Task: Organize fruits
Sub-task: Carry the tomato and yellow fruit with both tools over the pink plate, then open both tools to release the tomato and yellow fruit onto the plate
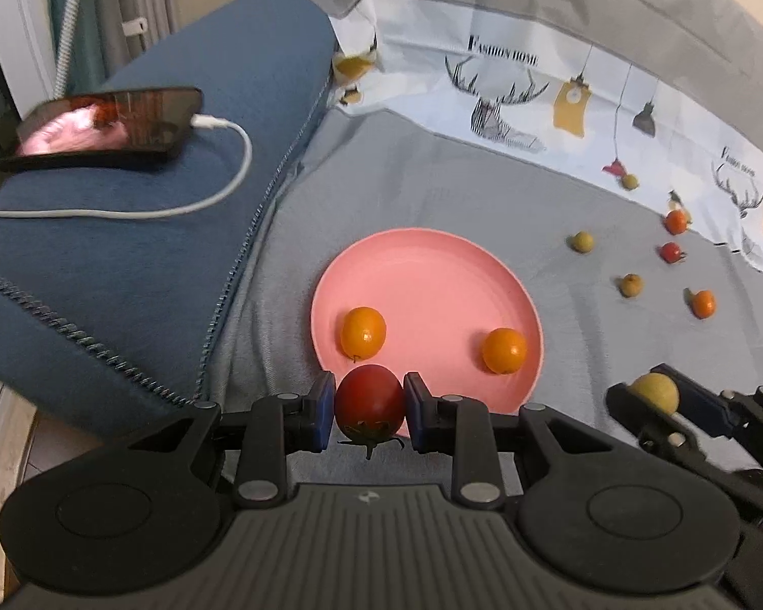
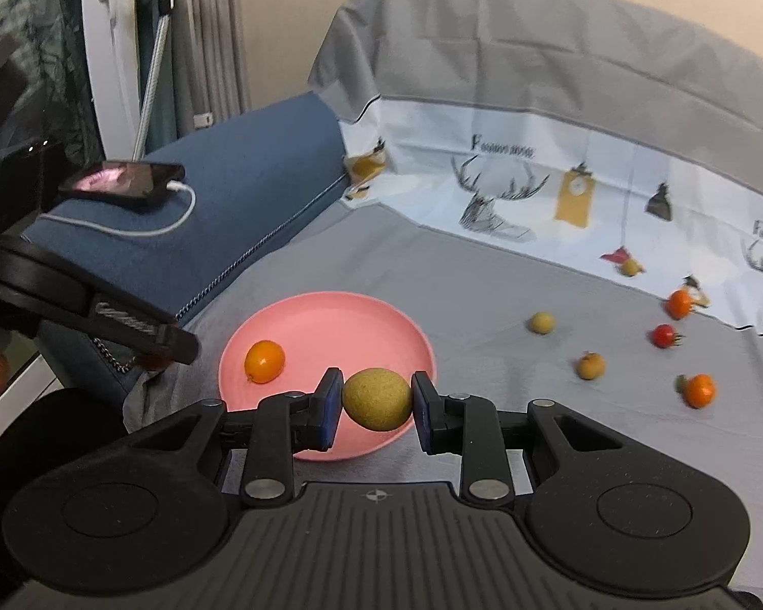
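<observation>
Bedsheet (image 1: 432, 188) lettering "Fashion home" (second print seemingly alike)

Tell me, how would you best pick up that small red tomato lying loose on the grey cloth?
Probably from above, pads closing on the two sides of the red tomato's round middle. It lies alone on the grey cloth, clear of the neighbouring fruits, with its green stem pointing sideways, so nothing blocks a downward approach.

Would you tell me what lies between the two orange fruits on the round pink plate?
Nothing: in the left wrist view, only bare pink plate separates the left orange fruit from the right orange fruit.
</observation>
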Demonstrator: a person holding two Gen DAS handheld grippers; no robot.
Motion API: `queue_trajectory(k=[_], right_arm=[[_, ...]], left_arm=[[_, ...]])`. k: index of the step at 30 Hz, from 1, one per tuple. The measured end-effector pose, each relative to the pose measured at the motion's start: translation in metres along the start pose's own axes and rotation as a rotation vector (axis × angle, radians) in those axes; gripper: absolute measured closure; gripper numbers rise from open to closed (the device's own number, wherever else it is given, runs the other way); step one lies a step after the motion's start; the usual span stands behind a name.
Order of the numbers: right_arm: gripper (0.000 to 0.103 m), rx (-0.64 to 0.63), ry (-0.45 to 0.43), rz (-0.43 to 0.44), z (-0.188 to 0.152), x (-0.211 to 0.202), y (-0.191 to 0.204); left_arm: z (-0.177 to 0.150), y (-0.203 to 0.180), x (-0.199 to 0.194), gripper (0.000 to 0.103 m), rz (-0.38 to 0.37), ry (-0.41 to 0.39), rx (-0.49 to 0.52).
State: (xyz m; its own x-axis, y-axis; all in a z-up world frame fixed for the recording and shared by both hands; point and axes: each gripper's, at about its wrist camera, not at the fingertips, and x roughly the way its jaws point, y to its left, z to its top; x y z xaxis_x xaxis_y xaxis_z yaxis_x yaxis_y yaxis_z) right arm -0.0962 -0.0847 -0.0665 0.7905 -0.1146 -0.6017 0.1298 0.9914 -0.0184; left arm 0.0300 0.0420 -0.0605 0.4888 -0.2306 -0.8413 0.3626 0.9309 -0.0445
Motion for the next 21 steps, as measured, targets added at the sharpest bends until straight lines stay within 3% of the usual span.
queue_trajectory(k=[12, 21], right_arm=[[0.073, -0.004, 0.109, 0.056, -0.001, 0.084, -0.002], [0.073, -0.035, 0.144, 0.087, -0.001, 0.124, 0.002]], left_arm=[[0.03, -0.006, 0.077, 0.071, 0.029, 0.082, 0.011], [0.044, -0.003, 0.115, 0.071, 0.048, 0.115, 0.014]])
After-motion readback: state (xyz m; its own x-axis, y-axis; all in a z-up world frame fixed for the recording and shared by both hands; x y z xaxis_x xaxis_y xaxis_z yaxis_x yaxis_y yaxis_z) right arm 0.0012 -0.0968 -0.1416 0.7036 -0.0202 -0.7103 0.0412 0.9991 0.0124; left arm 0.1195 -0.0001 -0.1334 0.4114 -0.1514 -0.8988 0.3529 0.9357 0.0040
